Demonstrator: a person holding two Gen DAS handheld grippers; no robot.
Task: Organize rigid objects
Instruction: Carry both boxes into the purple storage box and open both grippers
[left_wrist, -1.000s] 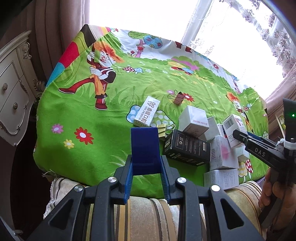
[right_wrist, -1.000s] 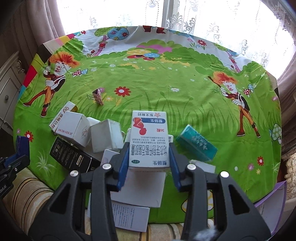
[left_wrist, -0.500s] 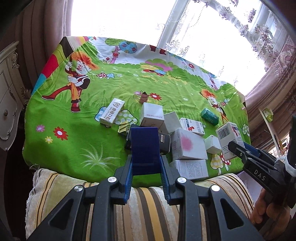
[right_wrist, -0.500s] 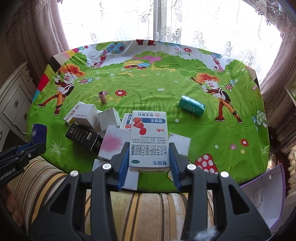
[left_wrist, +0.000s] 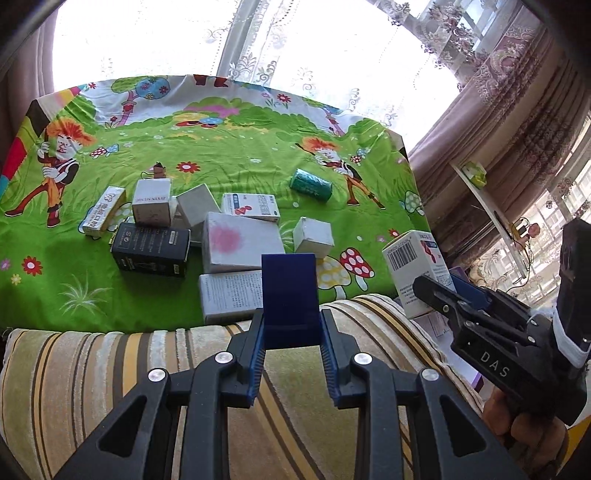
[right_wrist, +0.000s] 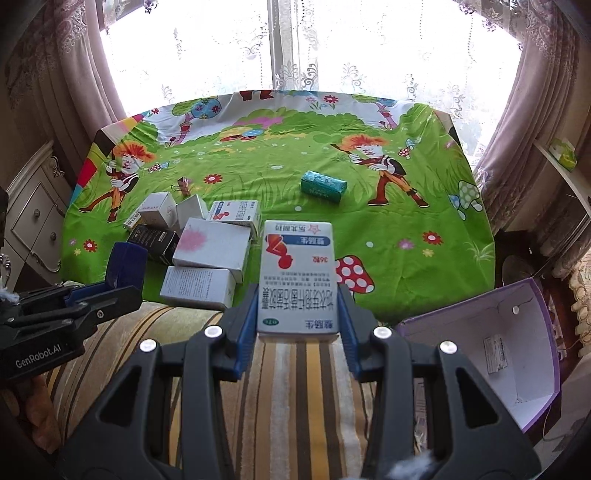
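Note:
My left gripper (left_wrist: 291, 325) is shut on a dark blue box (left_wrist: 289, 295), held over the striped cushion edge; it also shows in the right wrist view (right_wrist: 123, 264). My right gripper (right_wrist: 298, 314) is shut on a white medicine box (right_wrist: 297, 275) with red and blue print, also seen in the left wrist view (left_wrist: 415, 271). Several boxes lie clustered on the green cartoon cloth: a black box (left_wrist: 149, 249), a white box with a pink blotch (left_wrist: 240, 242), a white box (left_wrist: 231, 295) at the near edge and a green packet (left_wrist: 310, 184).
A striped cushion (right_wrist: 295, 387) runs along the near side. An open purple box (right_wrist: 498, 350) with a white inside lies at the right, below the table. A white drawer cabinet (right_wrist: 33, 218) stands at the left. Curtains and a bright window are behind.
Both grippers have pulled back and up from the table with their boxes still held, and the left view has swung right. More of the cushion and the purple box now shows.

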